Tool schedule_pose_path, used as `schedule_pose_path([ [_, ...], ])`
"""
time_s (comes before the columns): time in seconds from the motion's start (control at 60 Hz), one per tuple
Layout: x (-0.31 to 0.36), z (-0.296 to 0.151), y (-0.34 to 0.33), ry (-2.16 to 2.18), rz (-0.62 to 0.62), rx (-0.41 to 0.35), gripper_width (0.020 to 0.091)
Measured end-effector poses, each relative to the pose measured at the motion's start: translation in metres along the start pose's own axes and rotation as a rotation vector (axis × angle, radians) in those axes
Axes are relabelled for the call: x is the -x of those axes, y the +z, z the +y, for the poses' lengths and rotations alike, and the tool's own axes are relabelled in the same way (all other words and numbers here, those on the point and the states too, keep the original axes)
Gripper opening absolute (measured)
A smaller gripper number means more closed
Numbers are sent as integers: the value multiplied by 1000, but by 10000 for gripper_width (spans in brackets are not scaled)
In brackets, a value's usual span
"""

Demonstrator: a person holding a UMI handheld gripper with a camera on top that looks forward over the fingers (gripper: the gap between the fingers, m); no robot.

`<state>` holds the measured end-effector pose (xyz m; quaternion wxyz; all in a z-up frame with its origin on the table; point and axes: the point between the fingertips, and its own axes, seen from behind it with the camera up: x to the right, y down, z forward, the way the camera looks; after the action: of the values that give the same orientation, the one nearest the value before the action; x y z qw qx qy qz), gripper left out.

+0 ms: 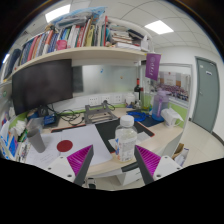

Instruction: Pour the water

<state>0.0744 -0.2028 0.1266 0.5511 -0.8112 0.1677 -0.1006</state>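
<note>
A clear plastic bottle (124, 142) with a white cap stands upright on a pale wooden board (140, 138) on the desk. My gripper (114, 160) is open. Its two fingers with magenta pads (82, 160) reach forward at either side of the bottle's lower part, with a gap on each side. The bottle stands just ahead of and between the fingertips, resting on the board by itself. A red round lid or dish (65, 146) lies on the white desk to the left of the fingers.
A dark monitor (42, 85) stands at the left under a shelf of books (70, 38). A grey metal stand (100, 110) and a dark bottle (138, 92) are behind the board. Blue items (146, 118) lie at the right. A door (206, 92) is far right.
</note>
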Motion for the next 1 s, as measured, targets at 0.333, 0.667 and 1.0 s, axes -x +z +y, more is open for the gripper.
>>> schedule_pose_path([
  [0.333, -42, 15, 75, -69, -70, -39, 850],
  [0.667, -34, 9, 125, -176, -200, -97, 641],
  [1.0, -28, 7, 128, -224, -235, -161, 416],
])
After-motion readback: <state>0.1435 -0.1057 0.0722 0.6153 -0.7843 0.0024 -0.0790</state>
